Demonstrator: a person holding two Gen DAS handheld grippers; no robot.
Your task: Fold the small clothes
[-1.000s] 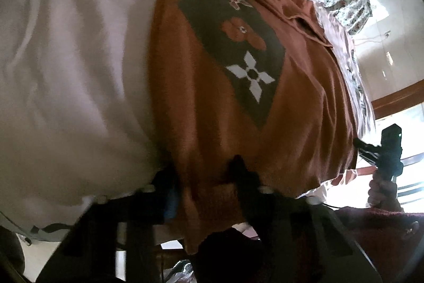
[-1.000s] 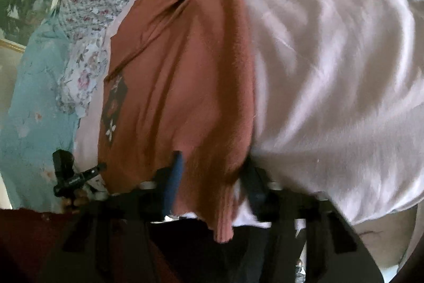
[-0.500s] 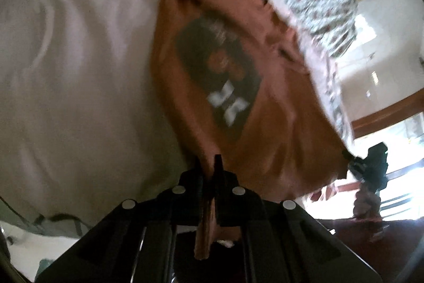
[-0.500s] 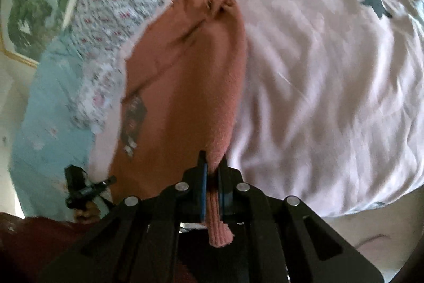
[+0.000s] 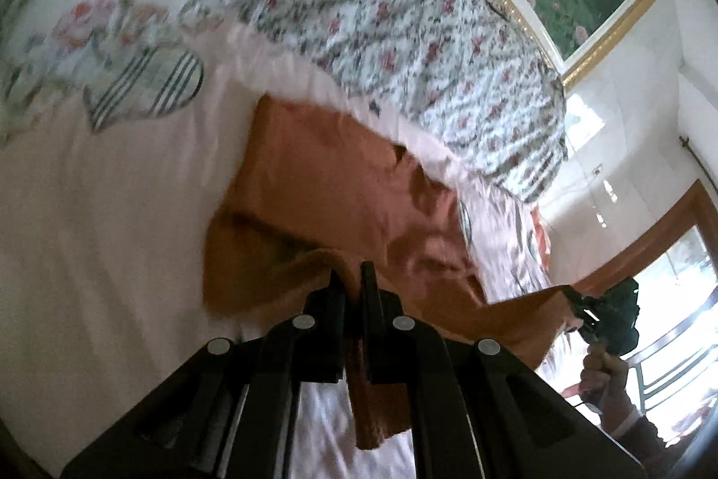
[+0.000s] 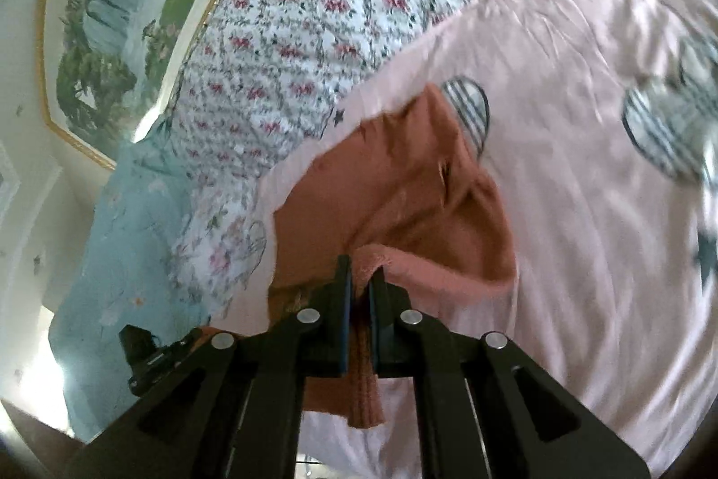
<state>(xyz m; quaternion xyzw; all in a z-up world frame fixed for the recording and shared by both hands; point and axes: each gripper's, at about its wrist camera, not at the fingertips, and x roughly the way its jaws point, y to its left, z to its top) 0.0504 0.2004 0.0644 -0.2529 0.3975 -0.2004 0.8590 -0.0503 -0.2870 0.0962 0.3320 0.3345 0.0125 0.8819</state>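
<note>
While the hem of the rust-orange sweater (image 5: 341, 182) is pinched at both corners, the chief risk is judged to be a slip. The left tongs (image 5: 349, 277) are clamped together on a thin bunch of ribbed hem, and the right tongs (image 6: 359, 272) are clamped likewise on the opposite hem corner; in each view only a short tab of knit hangs below the closed pads. If the cloth is pulled taut or swung quickly, one corner could be drawn out of the pads, and the fold would land skewed.

A second risk is seen in the slack. Between the two grips the hem sags and the body of the garment is rumpled, so that an uneven carry could leave a crooked crease or trap a sleeve under the fold. The collar end could also be dragged along the bed (image 5: 98, 209) if the lift is taken too far, and it already lies just beside the flowered quilt (image 5: 368, 7).

The sweater lies on the pink sheet of the bed, its near end raised off the sheet by the two tongs and its far end resting flat. Its long axis runs away from the cameras, from the held hem toward the collar near the quilt. In the left view the person's right hand (image 5: 603, 371) is seen at the far right, holding the other gripper.
</note>
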